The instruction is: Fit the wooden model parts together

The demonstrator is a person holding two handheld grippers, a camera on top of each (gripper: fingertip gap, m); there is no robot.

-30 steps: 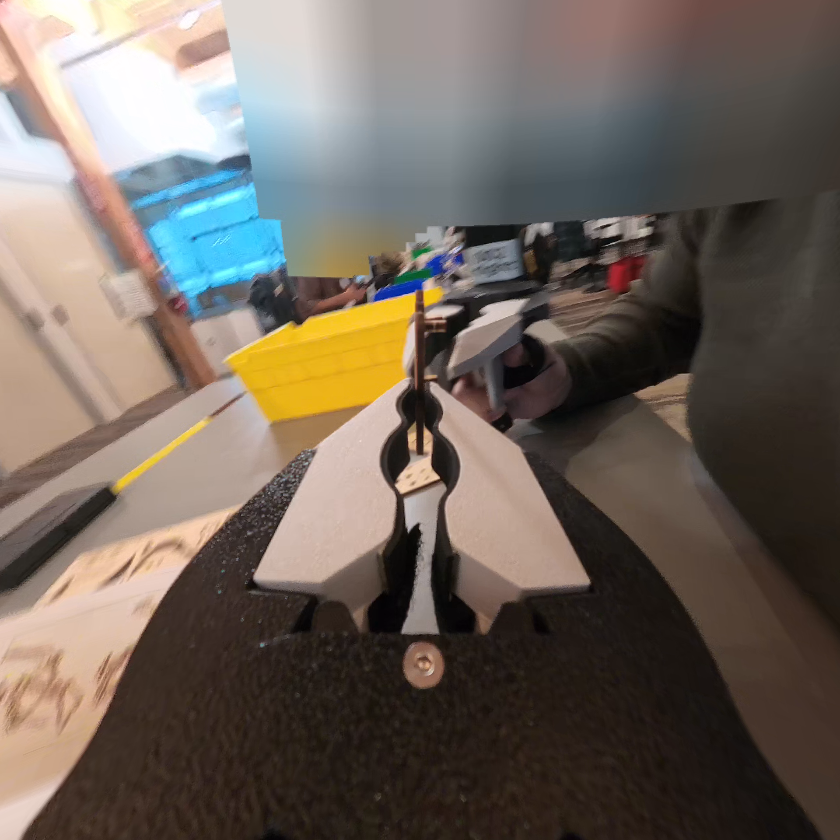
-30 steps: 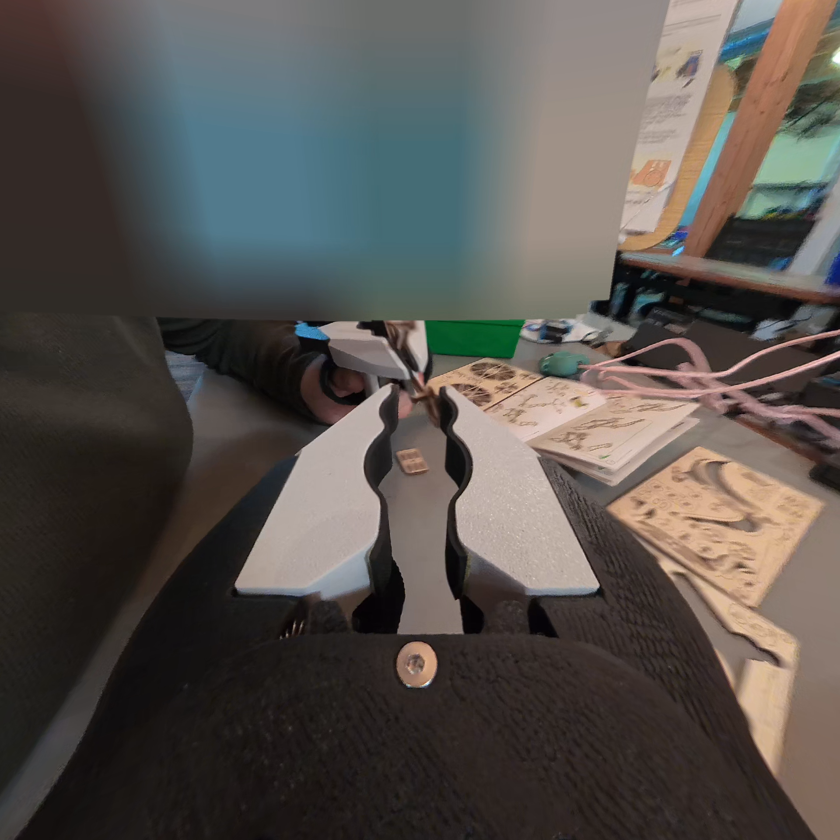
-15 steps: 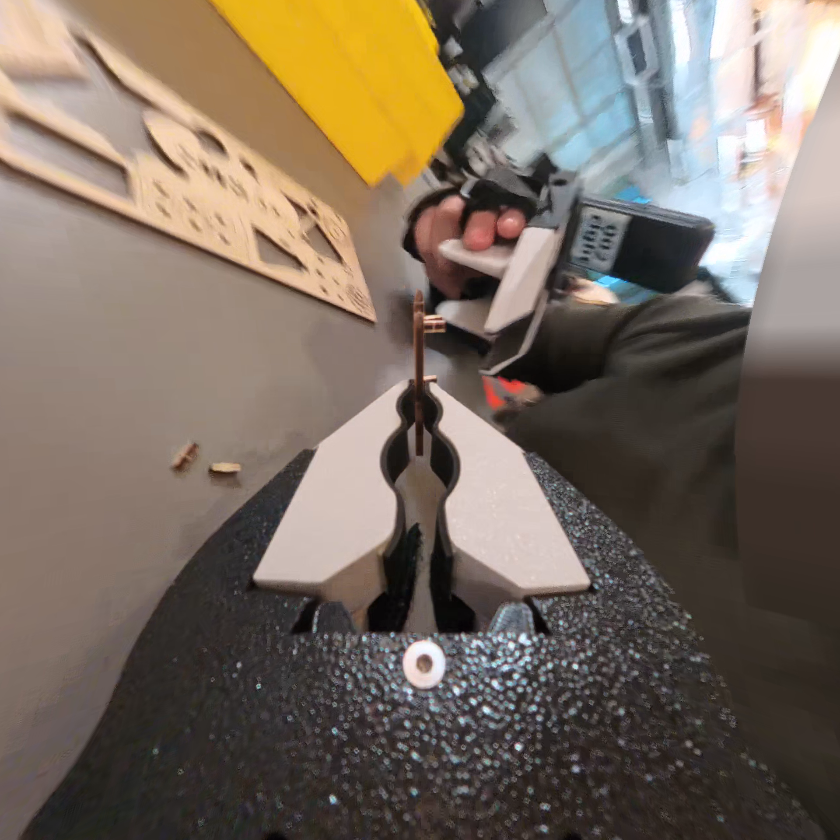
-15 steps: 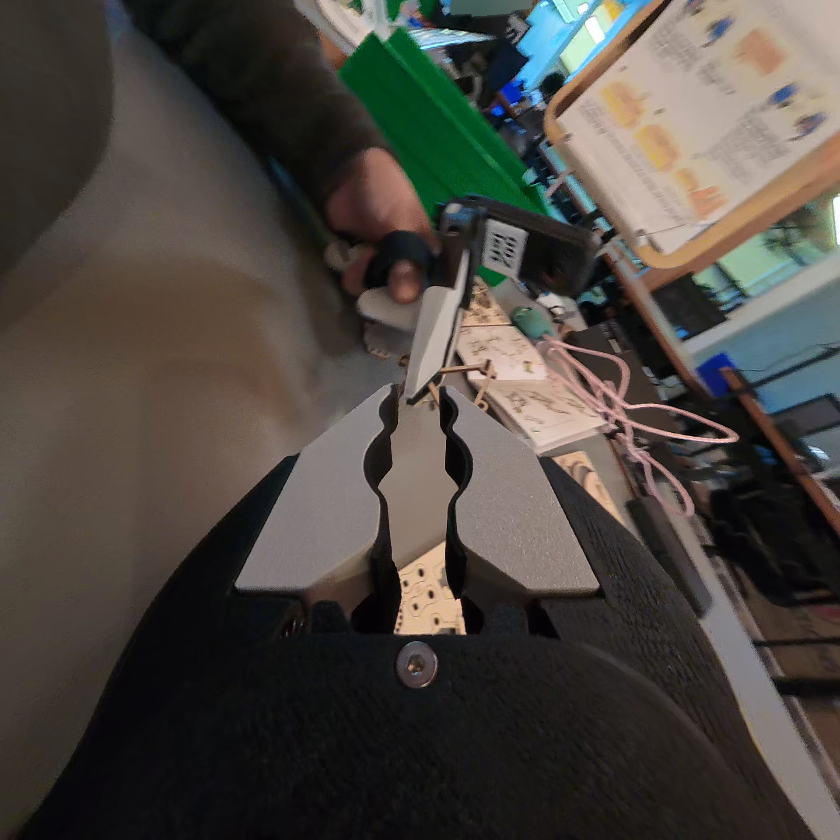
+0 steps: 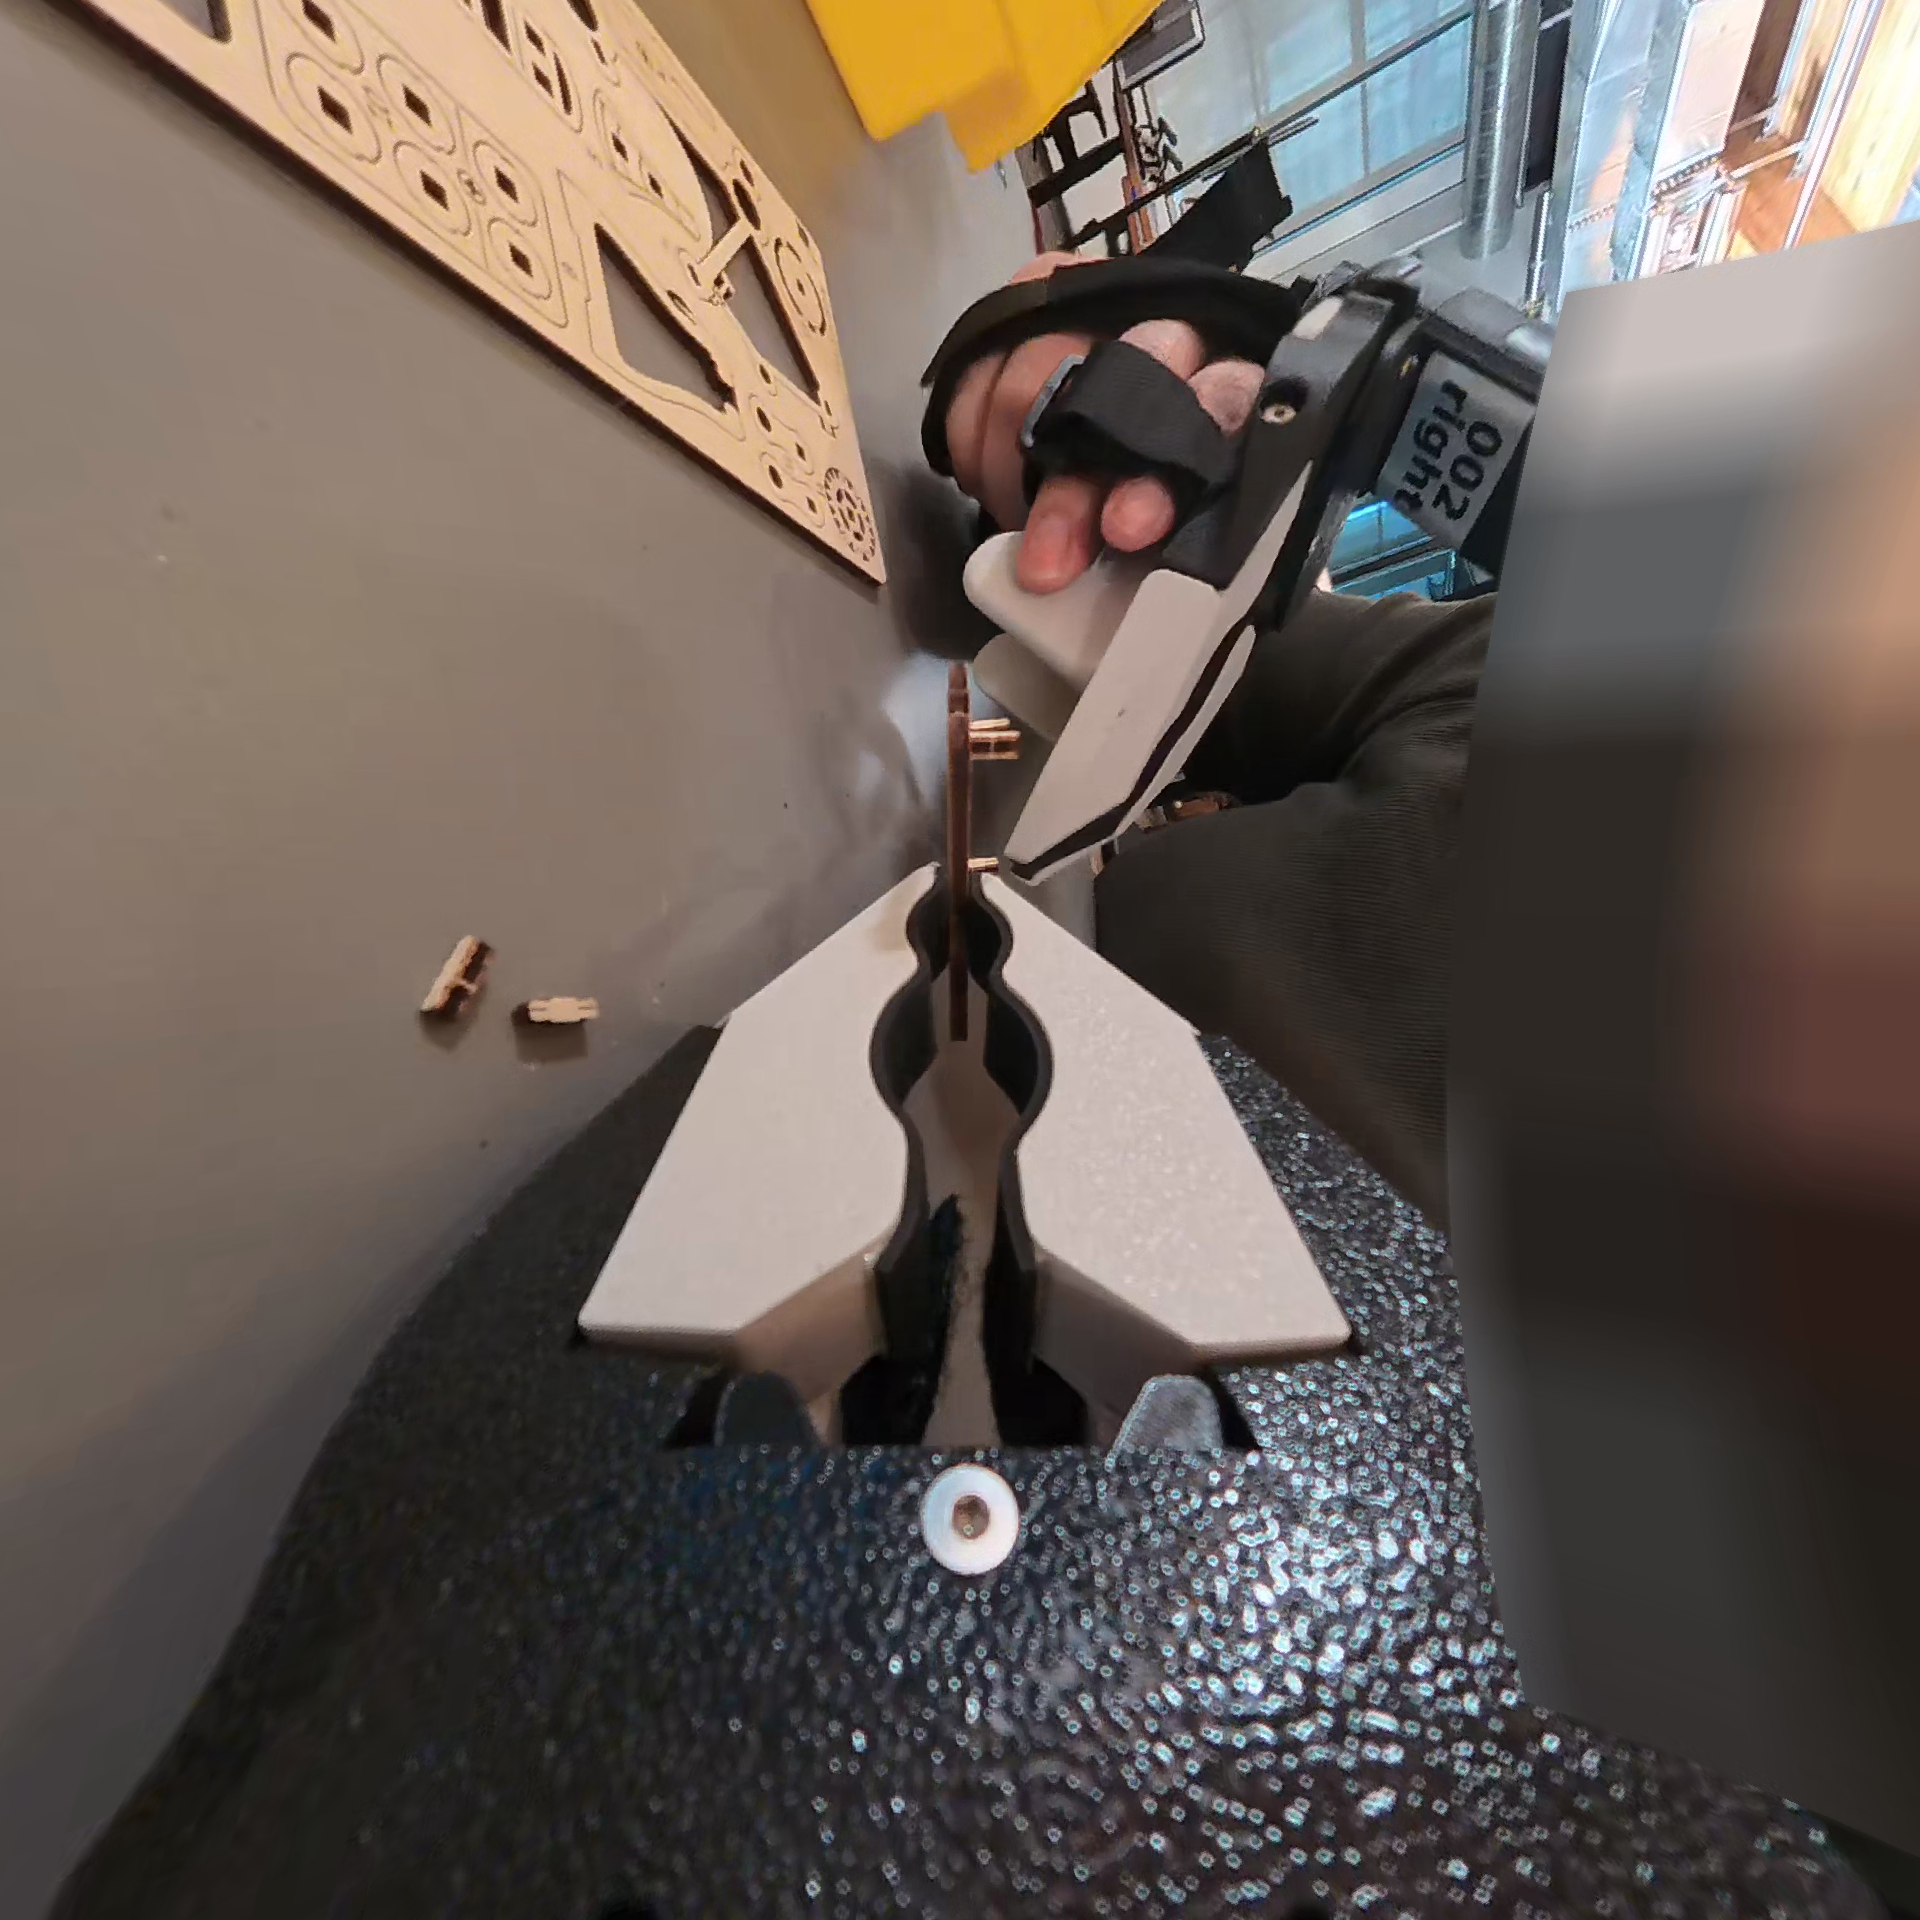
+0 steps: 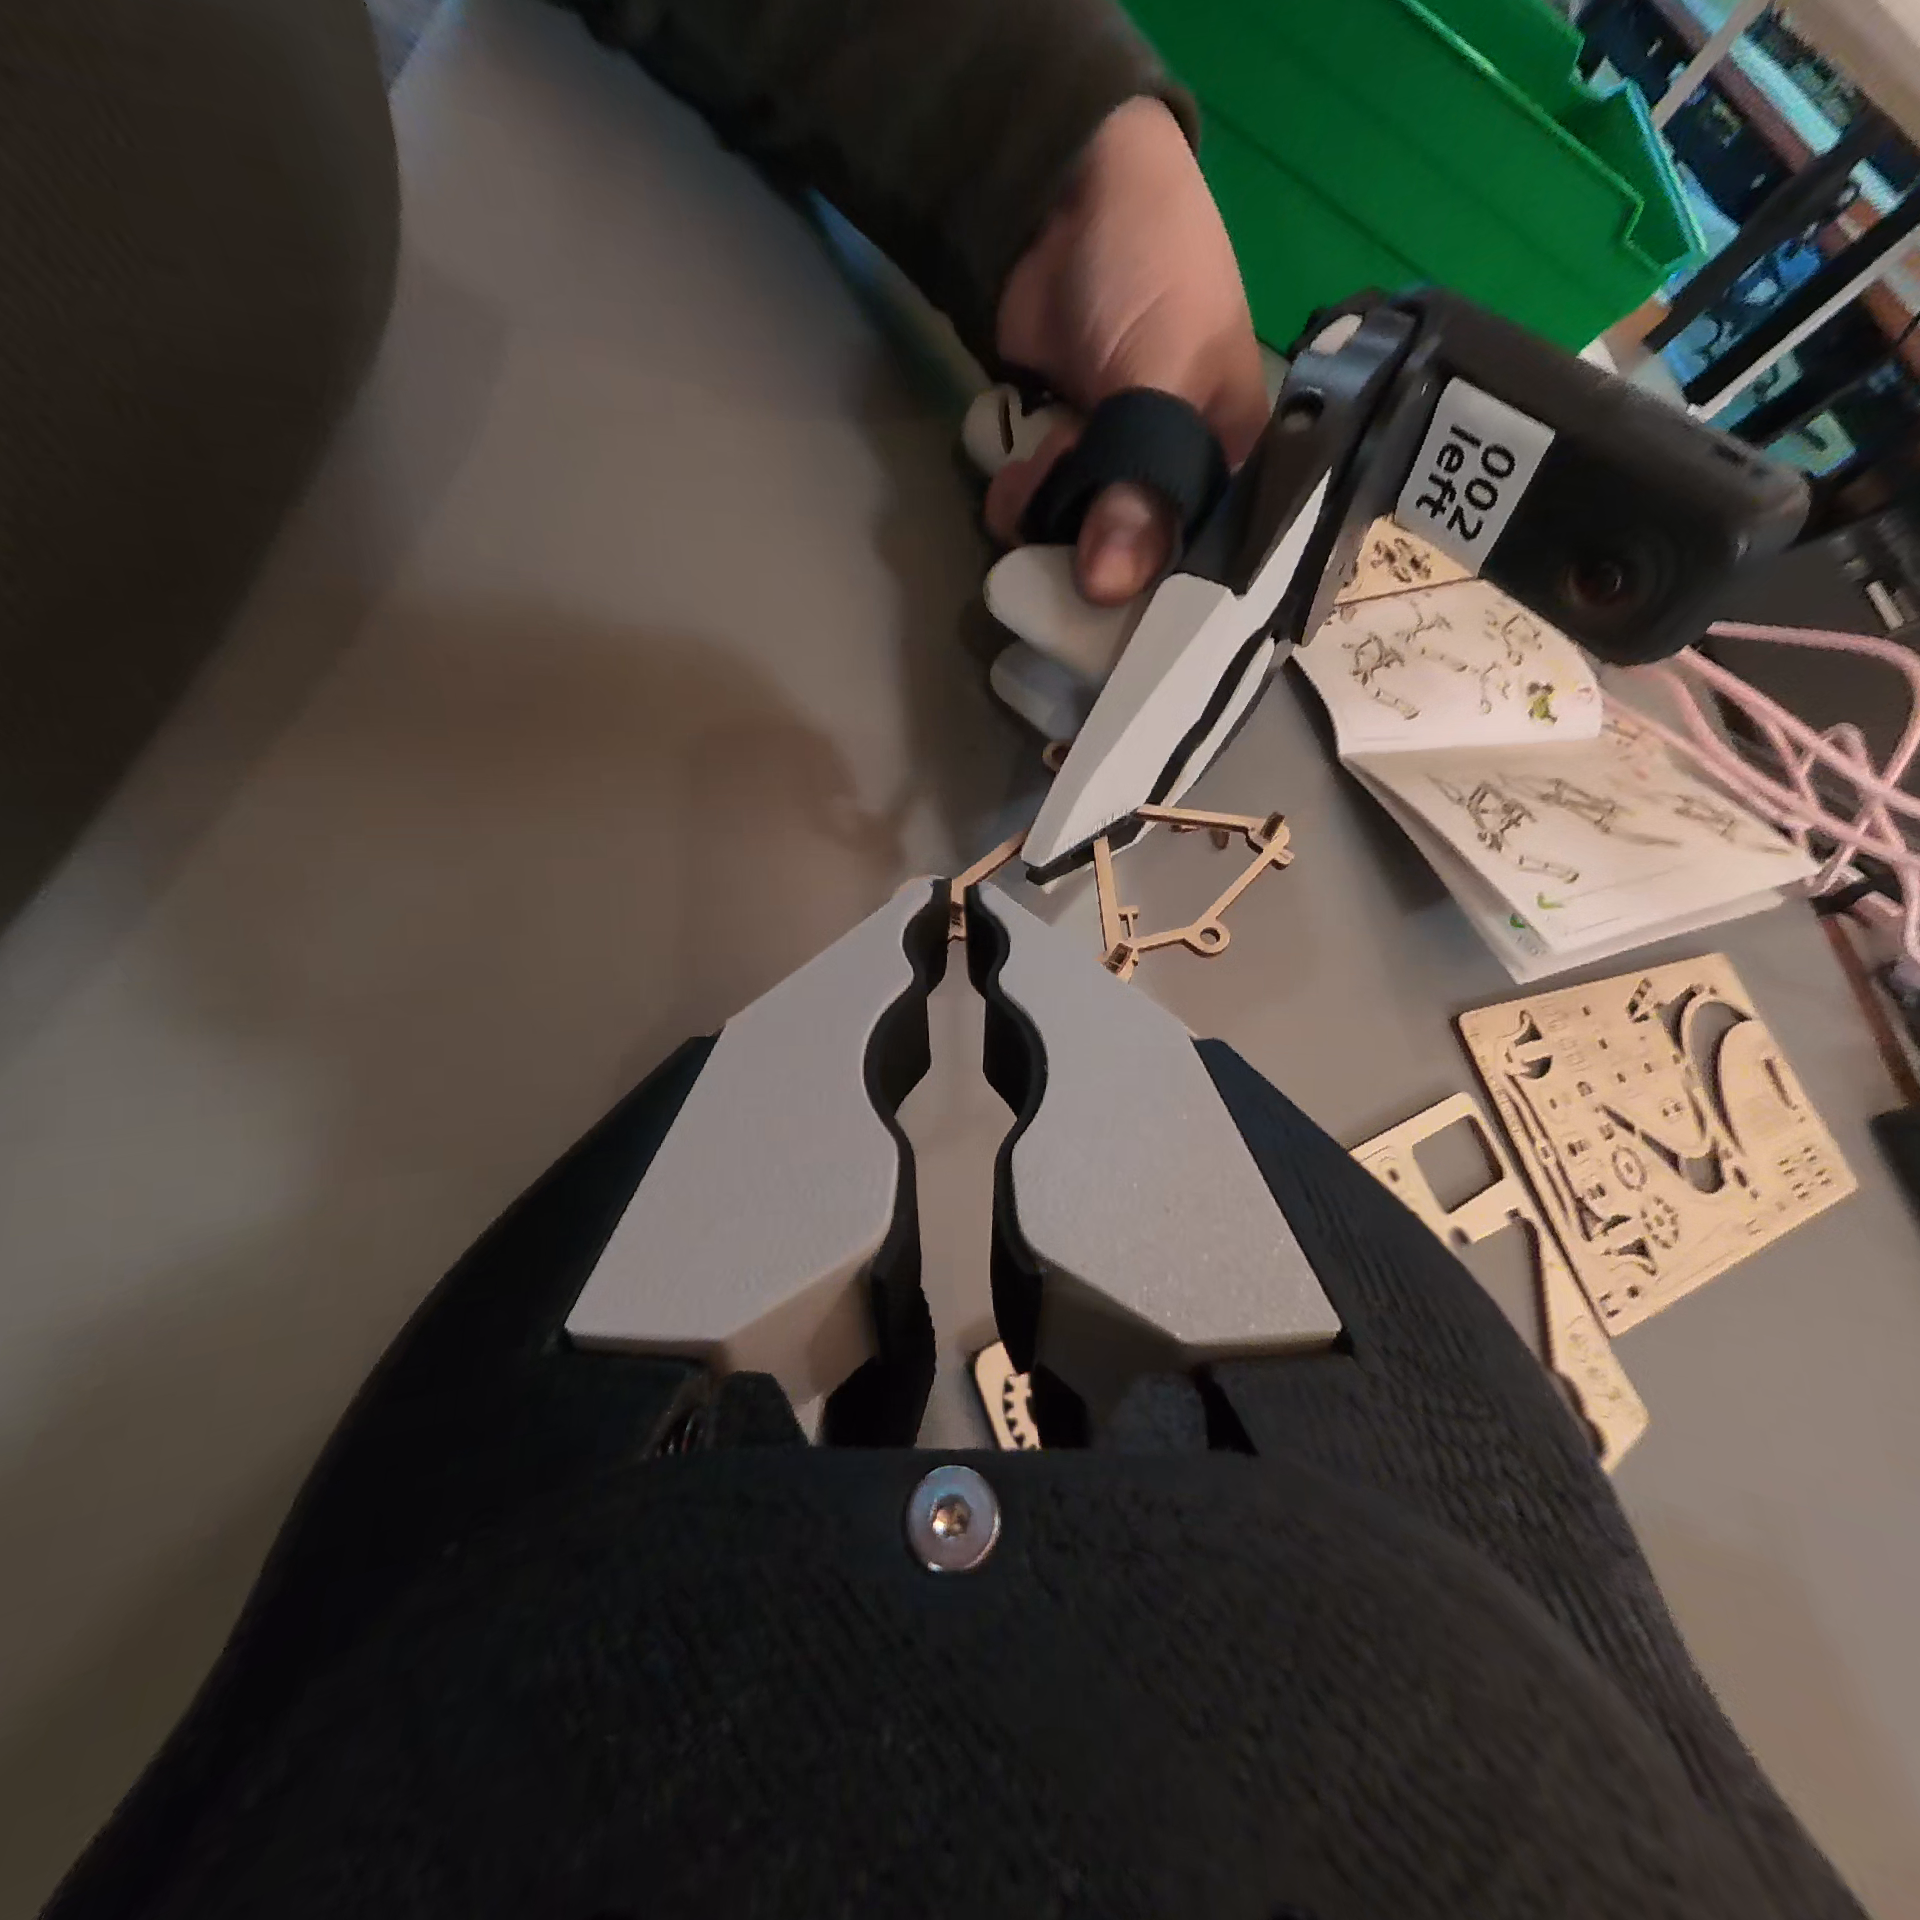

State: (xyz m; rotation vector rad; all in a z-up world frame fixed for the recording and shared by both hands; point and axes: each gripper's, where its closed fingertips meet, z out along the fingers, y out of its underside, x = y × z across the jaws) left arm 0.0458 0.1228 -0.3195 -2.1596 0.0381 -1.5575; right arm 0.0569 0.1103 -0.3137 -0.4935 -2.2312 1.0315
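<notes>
Wooden frame (image 6: 1195, 883): thin, open, laser-cut outline with small tabs and a ring lug, held off the grey counter (image 5: 312, 727) between the two claws. In the left wrist view it shows edge-on as a narrow dark strip (image 5: 957, 831) rising from the fingertips, with two short pegs sticking out to its right.

Left claw (image 5: 957, 894): fingers closed on the frame's edge, pads pressed against both faces of the strip. The right wrist view shows the same claw (image 6: 1049, 868) coming in from above, tips clamped on one bar of the frame.

Right claw (image 6: 958, 902): fingers nearly together, pinching a small tab at the frame's end. In the left wrist view it (image 5: 1023, 868) angles down from the upper right, tips just beside the lower peg; contact there not clear from that angle.

Each claw is gripped by a hand (image 5: 1070, 457) with a black strap over the fingers.

On the counter: two small loose wooden pieces (image 5: 454, 974) (image 5: 558, 1009) left of the left claw; punched wooden part sheets (image 6: 1652, 1153) (image 5: 623, 260); an open instruction booklet (image 6: 1538, 769); pink cable (image 6: 1829, 727). Yellow bin (image 5: 966, 62) and green bin (image 6: 1455, 135) stand at the far edges.
</notes>
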